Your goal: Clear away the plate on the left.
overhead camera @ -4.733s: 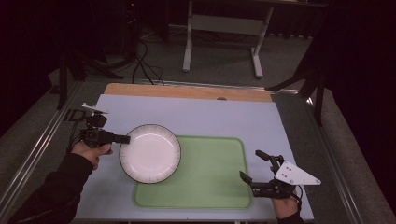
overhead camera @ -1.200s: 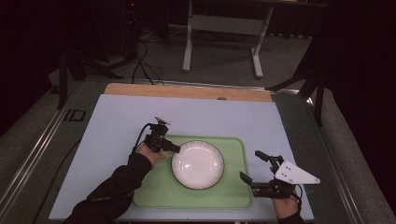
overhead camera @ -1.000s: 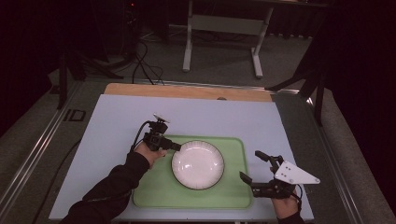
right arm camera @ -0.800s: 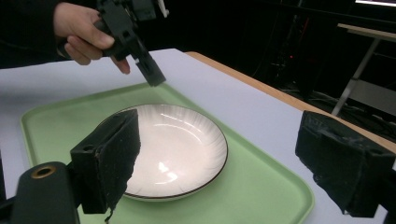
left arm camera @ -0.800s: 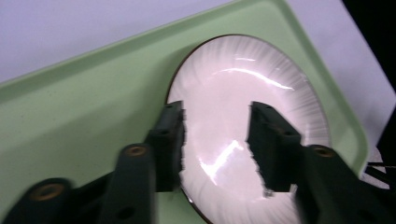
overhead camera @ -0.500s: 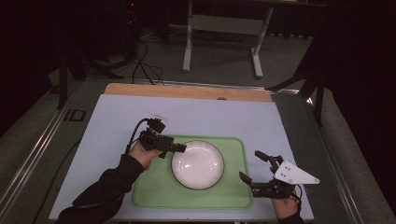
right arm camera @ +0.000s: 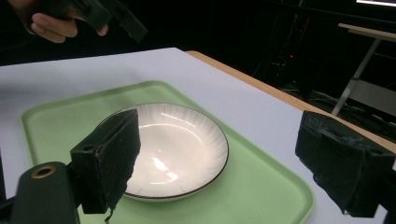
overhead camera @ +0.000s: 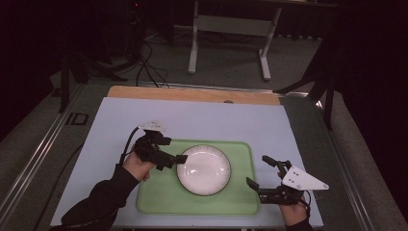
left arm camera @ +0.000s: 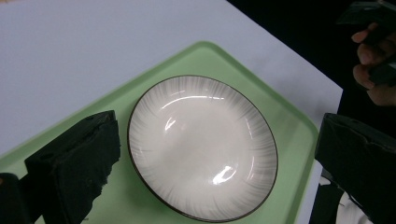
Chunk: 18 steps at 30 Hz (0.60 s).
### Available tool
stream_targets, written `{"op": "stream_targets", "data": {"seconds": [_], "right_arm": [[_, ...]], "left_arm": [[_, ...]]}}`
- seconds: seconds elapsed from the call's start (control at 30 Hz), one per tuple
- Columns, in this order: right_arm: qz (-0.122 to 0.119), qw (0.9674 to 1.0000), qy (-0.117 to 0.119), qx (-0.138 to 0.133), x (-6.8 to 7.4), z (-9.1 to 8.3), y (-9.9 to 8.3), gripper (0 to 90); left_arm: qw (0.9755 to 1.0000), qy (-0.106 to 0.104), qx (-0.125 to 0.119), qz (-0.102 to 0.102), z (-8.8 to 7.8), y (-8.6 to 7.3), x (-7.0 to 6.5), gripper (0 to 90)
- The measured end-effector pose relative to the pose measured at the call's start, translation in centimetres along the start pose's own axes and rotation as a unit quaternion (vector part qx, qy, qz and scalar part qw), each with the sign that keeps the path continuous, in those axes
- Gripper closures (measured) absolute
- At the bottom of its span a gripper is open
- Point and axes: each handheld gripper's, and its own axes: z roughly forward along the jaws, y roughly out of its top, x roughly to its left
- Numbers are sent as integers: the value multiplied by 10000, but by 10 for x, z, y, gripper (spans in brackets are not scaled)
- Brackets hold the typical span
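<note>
One white, dark-rimmed ceramic plate with fine radial ribbing [overhead camera: 203, 169] lies flat on the pale green rectangular plastic tray [overhead camera: 159, 199], set slightly left of the tray's centre and clear of every tray wall. In both gripper views its bowl is empty and glossy, with nothing resting on it. The tray sits on the light lavender table covering [overhead camera: 192, 120], toward the person's side, with a strip of bare wooden table edge [overhead camera: 192, 94] at the far side. The left gripper [overhead camera: 179, 160] hovers at the plate's left rim, held in the person's left hand [overhead camera: 137, 166]; the left gripper view shows its two black padded jaws spread wide, one at either side of the plate, gripping nothing. Judged from this, the plate is resting on the tray under its own weight, and the spread jaws indicate it is free of the gripper. The right gripper [overhead camera: 257, 172] rests low at the tray's near right corner, well apart from the plate; the right gripper view shows its jaws likewise spread and empty, aimed across the tray toward the plate. This position appears to be a standby posture that keeps the right gripper clear of the left gripper's working area.
</note>
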Motion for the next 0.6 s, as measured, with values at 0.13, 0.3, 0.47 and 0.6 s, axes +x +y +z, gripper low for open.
{"op": "stream_targets", "data": {"seconds": [0.13, 0.3, 0.47, 0.6], "right_arm": [[-6, 10000, -2, 6, 0, 0, 0, 138], [-23, 10000, 4, 18, 0, 1, 0, 138], [-38, 10000, 7, 23, 1, 1, 1, 138], [-37, 10000, 5, 31, 1, 1, 0, 138]], "left_arm": [[9997, 77, -76, 214, -13, -6, -7, 7], [9988, 128, -190, 428, -26, -15, -12, 7], [9985, 109, -301, 446, -36, -26, -13, 7], [9981, 121, -333, 506, -43, -36, -13, 7]]}}
